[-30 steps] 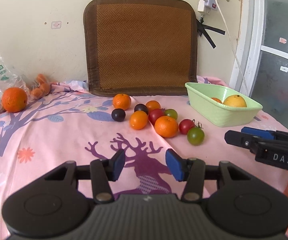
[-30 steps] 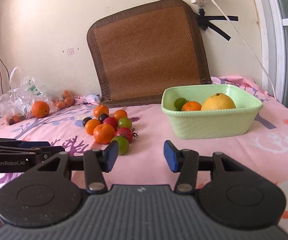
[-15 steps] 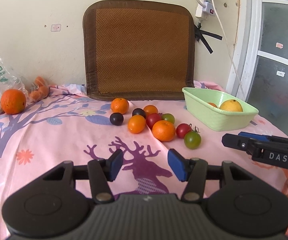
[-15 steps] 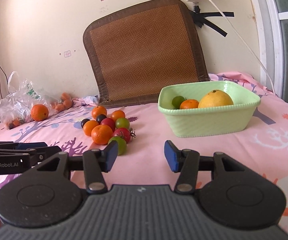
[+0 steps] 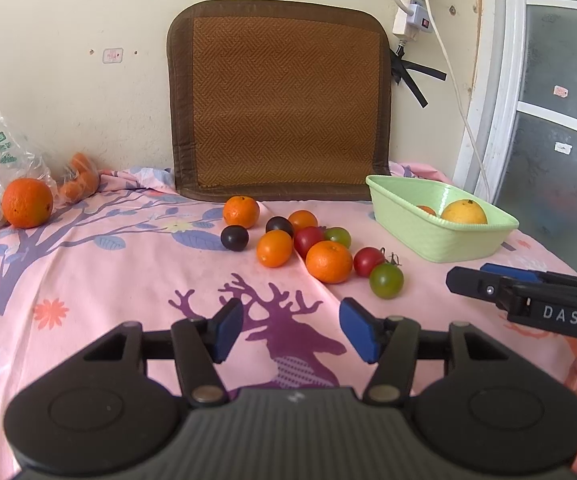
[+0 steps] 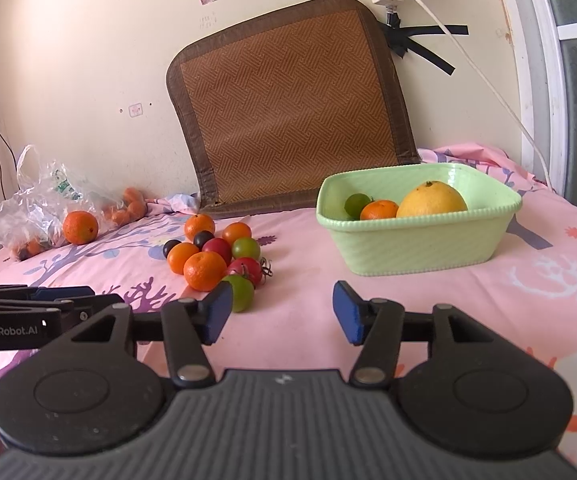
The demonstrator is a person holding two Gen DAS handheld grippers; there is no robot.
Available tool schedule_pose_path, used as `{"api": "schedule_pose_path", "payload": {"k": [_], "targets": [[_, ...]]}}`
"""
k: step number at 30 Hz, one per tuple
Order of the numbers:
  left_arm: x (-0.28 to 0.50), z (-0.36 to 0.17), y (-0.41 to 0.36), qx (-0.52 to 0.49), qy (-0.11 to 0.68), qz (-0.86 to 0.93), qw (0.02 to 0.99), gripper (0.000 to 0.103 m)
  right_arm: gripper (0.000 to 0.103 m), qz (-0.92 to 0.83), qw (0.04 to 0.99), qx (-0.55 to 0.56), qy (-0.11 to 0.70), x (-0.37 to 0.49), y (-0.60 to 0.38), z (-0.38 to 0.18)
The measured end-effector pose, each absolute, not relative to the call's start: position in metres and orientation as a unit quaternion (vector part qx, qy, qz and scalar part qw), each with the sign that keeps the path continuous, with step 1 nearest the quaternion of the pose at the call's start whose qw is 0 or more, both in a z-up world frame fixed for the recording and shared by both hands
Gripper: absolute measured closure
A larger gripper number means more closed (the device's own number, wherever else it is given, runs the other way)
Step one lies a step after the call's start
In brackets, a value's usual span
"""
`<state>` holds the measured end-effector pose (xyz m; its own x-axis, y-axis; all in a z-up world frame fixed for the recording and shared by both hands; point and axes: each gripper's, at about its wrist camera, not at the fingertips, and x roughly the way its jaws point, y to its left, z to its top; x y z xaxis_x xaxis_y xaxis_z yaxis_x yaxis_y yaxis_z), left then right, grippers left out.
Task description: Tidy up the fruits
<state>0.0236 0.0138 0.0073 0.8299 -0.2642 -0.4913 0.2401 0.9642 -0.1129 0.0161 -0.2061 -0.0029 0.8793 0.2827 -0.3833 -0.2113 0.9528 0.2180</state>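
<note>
A cluster of loose fruit lies mid-cloth: several small oranges (image 5: 328,261), red (image 5: 369,261) and green tomatoes (image 5: 386,280), two dark plums (image 5: 234,237). The light green basket (image 6: 416,246) holds a big yellow orange (image 6: 431,200), a small orange and a green fruit. My left gripper (image 5: 290,334) hovers short of the cluster, jaws opening, nothing between them. My right gripper (image 6: 282,314) hangs between cluster and basket, jaws opening and empty; its left pad overlaps the nearest green tomato (image 6: 242,295) in the picture.
A large orange (image 5: 27,202) sits far left beside a clear plastic bag (image 6: 34,204) with more fruit. A brown woven mat (image 5: 282,100) leans on the wall. A white cord (image 5: 454,80) hangs at right by a door frame. Pink printed cloth (image 5: 88,280) covers the surface.
Both grippers' jaws have spread a little wider. Both views have tilted up slightly, so the fruit and basket sit a bit lower in the picture. No fruit has moved.
</note>
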Motion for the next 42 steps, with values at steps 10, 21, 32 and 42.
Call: {"api": "schedule_pose_path", "payload": {"k": [10,21,32,42], "targets": [[0.024,0.007,0.014,-0.025,0.261,-0.132,0.956,0.049,0.045,0.127,0.966,0.087,0.208,0.016,-0.207,-0.002],[0.038,0.004,0.035,-0.092,0.299,-0.138,0.940,0.049,0.045,0.139,0.964,0.069,0.216,0.018,-0.202,-0.002],[0.091,0.009,0.029,-0.156,0.364,-0.186,0.899,0.049,0.045,0.208,0.947,-0.016,0.246,0.047,-0.173,-0.002],[0.143,0.005,0.001,-0.157,0.390,-0.184,0.888,0.058,0.068,0.216,0.930,-0.024,0.297,0.073,-0.164,-0.009]]}}
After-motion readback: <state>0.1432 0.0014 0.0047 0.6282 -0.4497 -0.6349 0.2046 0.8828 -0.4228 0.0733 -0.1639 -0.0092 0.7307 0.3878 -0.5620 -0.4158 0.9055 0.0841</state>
